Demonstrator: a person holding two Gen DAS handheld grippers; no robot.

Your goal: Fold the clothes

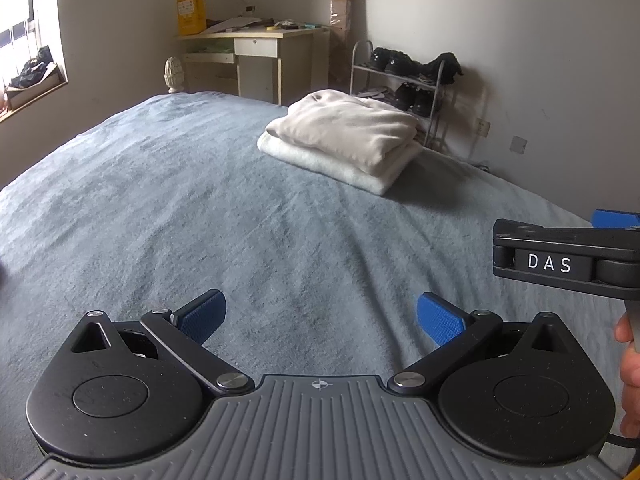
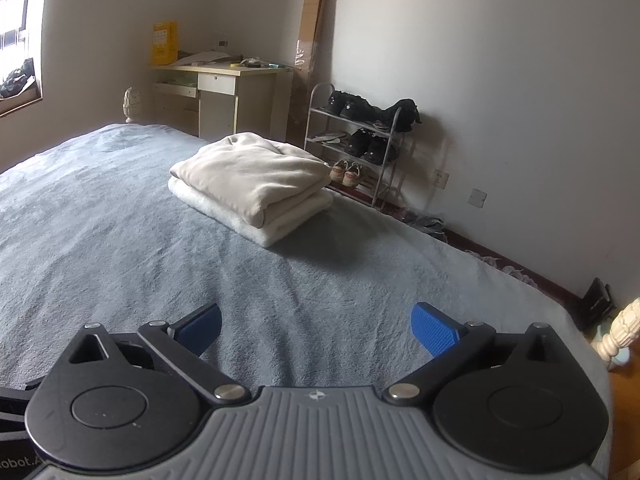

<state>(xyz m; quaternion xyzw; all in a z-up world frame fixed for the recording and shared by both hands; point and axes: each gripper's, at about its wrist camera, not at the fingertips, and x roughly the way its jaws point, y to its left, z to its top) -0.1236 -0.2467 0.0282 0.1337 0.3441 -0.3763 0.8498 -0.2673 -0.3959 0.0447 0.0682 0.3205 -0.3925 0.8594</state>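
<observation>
— Folded clothes (image 1: pixel 344 136) first: where do they sit against the fingers?

— Stacked on the blue-grey bedspread (image 1: pixel 160 208), well ahead of both tools. The left gripper (image 1: pixel 320 320) has its blue pads spread wide over bare cover, holding nothing; the right gripper (image 2: pixel 316 326) is likewise spread and empty. The stack lies ahead and right of the left one, ahead and slightly left of the right.

— Anything hard to read?

— The white bottom layer (image 2: pixel 248 220) shows only its edges beneath the beige garment (image 2: pixel 252 176). What kind of garments they are, I cannot tell.

— Orientation?

— The stack's long axis runs diagonally, from the near right corner toward the desk (image 2: pixel 224 96).
</observation>
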